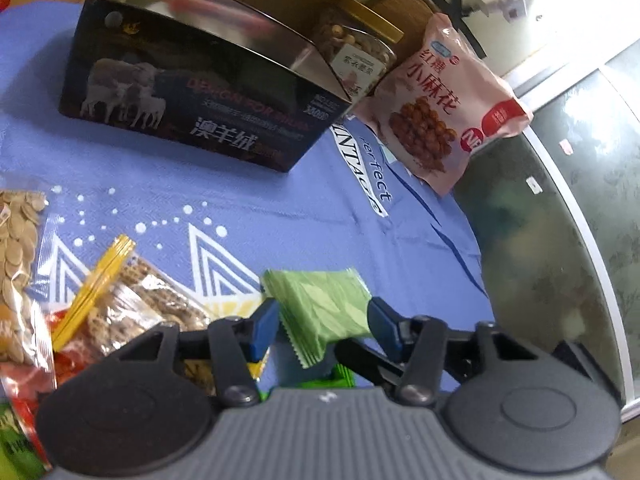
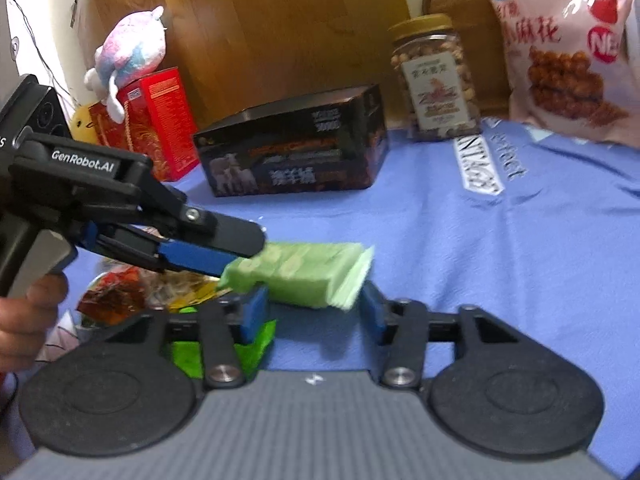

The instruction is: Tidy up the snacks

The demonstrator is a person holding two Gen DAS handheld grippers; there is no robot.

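Left gripper point(image 1: 324, 326) pinched one end of the green snack packet point(image 1: 320, 308) — lifted above the blue cloth point(image 1: 280, 200) near its front edge — while the right gripper point(image 2: 314, 306) stood spread around the other end, pads apart from it.

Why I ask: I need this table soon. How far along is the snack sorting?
Done: perhaps something red, blurred, inside the open black box. In hand: left gripper pinches a green foil packet, right gripper open around it. Left: clear seed bag and biscuit packet on the blue cloth.
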